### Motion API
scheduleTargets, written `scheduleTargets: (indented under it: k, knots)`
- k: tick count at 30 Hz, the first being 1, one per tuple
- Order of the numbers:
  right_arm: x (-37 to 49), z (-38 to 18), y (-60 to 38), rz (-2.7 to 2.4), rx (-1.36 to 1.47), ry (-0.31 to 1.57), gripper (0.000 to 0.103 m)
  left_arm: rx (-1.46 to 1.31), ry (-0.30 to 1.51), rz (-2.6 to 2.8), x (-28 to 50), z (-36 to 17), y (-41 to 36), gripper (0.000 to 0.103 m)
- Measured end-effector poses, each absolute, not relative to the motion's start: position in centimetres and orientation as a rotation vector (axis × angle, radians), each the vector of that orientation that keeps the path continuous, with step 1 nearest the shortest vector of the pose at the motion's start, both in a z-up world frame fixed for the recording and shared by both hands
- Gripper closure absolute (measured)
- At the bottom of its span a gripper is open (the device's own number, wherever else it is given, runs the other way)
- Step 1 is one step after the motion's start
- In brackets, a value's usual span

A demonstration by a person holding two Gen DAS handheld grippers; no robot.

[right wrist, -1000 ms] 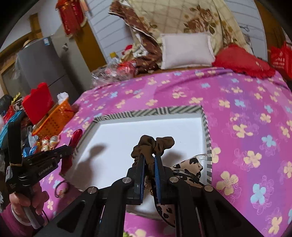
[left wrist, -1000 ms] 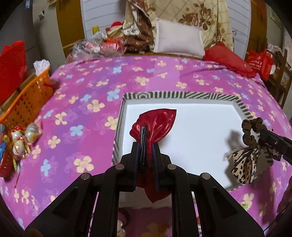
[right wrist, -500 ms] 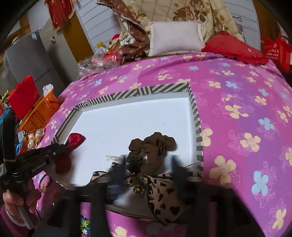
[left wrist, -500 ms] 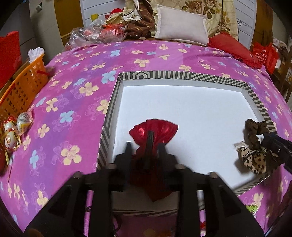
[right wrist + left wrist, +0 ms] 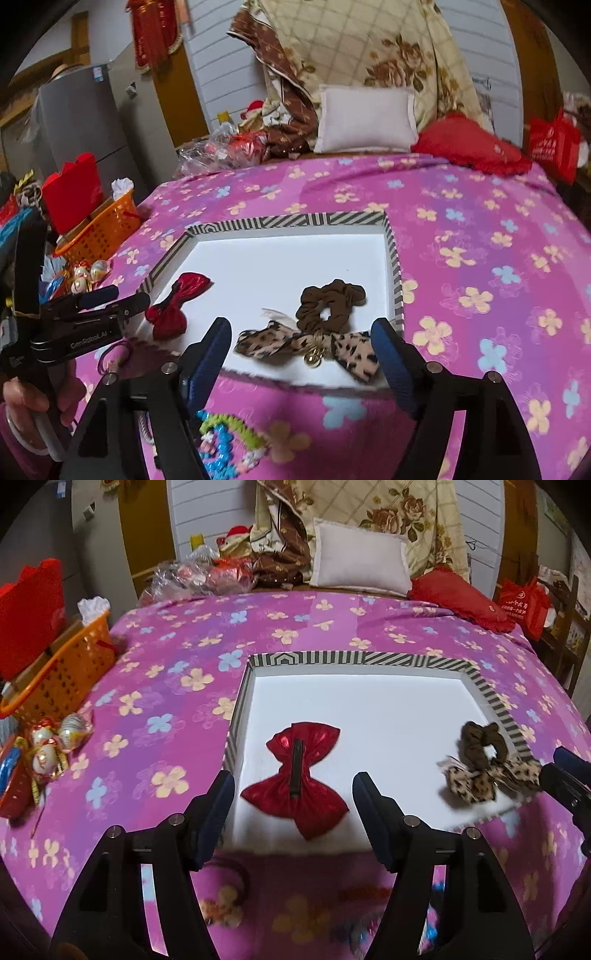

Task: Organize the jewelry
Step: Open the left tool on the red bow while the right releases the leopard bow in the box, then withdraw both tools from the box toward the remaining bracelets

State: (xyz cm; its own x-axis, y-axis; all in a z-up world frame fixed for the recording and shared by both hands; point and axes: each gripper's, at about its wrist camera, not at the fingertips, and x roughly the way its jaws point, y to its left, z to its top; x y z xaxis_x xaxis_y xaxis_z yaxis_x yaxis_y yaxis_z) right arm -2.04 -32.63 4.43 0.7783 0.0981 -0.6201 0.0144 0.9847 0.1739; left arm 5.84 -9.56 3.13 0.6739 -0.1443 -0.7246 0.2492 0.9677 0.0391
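Both grippers are spreading wide over the bed [image 5: 295,627] right now. The left gripper [image 5: 293,799] is opening its jaws, and the red bow clip [image 5: 297,775] is lying flat on the white floor of the striped tray [image 5: 354,658], near its left wall, in line with the gap between the fingers but touched by neither pad. Over on the other side, the right gripper [image 5: 301,349] is opening too, gripping nothing. The brown scrunchie [image 5: 330,302] with its leopard-print bow [image 5: 306,345] is resting inside the tray by the near right corner, one leopard tail draping over the front rim. A hand [image 5: 40,398] is holding the left gripper's handle at the edge of the right camera's view. A beaded piece [image 5: 225,439] is lying on the purple flowered sheet in front of the tray.
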Motion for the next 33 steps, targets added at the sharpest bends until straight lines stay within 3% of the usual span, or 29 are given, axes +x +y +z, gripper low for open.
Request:
scheduleTargets:
  k: [8, 10, 12, 33]
  knots:
    - [-5.9, 4.8, -31.0, 0.035, 0.174, 0.658, 0.026, 0.133, 0.780, -0.217, 1.2, 3.6, -8.3, 0.036]
    - [-6.7, 4.7, -30.7, 0.032, 0.178, 0.659, 0.014, 0.136, 0.773, -0.213, 0.2, 3.5, -8.1, 0.036]
    - [-7.4, 4.5, -30.4, 0.024, 0.175, 0.666, 0.010, 0.142, 0.768, -0.211, -0.8, 3.4, -8.0, 0.036]
    - [-11.4, 1.6, -27.4, 0.062, 0.170, 0.772, 0.010, 0.051, 0.850, -0.190, -6.3, -0.6, -5.1, 0.036]
